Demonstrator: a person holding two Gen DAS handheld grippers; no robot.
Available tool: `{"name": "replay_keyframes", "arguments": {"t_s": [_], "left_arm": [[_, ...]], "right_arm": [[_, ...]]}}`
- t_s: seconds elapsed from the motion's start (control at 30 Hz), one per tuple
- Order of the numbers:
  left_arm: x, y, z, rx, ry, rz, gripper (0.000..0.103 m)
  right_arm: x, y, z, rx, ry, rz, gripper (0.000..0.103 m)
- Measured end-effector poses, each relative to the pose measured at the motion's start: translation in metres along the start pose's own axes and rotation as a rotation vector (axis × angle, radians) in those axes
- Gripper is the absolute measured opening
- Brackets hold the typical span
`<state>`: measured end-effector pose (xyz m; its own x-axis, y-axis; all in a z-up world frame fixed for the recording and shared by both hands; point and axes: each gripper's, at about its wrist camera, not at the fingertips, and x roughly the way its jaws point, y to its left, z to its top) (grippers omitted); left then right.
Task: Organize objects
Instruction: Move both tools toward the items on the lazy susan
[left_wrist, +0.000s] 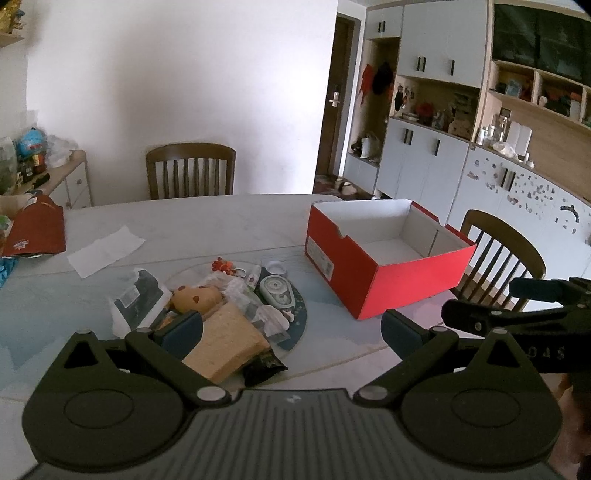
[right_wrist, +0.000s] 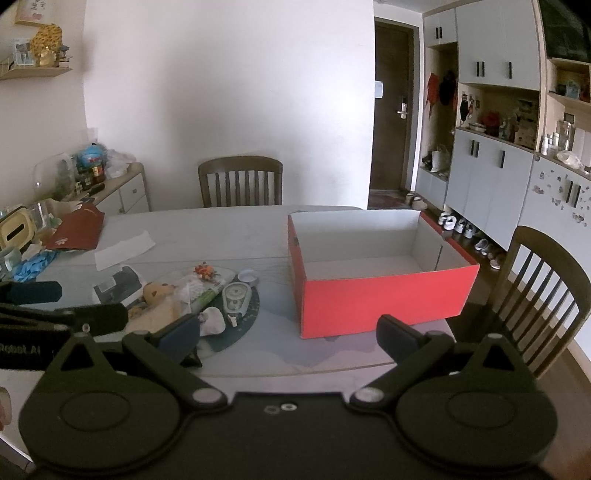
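Both tongs are being held spread wide with nothing pinched: the left gripper (left_wrist: 291, 328) low in its frame over the pile of clutter (left_wrist: 229, 306), the right gripper (right_wrist: 288, 336) low centre before the red box (right_wrist: 380, 299). The box is sitting open at centre right on the table (right_wrist: 221, 232), clutter lying left of it.

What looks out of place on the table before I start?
A jumbled pile of small things sits heaped on the round mat, overlapping one another. The red box beside it has nothing in it. A loose white paper lies apart on the table. Nothing looks spilled or broken.
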<state>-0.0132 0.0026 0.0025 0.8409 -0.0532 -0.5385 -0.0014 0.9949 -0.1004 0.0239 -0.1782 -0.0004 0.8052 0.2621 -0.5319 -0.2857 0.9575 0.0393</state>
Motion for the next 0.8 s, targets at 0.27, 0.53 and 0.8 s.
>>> {"name": "replay_keyframes", "arguments": {"t_s": [0.27,0.53,0.8], "left_arm": [[0.002,0.003,0.0,-0.006,-0.007,0.026,0.103],[0.009,0.017,0.004,0.001,-0.012,0.045,0.103],[0.029,0.046,0.009,0.038,0.002,0.034,0.103]], "right_arm": [[0.001,0.001,-0.001,-0.013,0.005,0.023,0.102],[0.012,0.013,0.001,-0.027,0.026,0.034,0.102],[0.037,0.038,0.009,-0.034,0.065,0.039,0.102]]}}
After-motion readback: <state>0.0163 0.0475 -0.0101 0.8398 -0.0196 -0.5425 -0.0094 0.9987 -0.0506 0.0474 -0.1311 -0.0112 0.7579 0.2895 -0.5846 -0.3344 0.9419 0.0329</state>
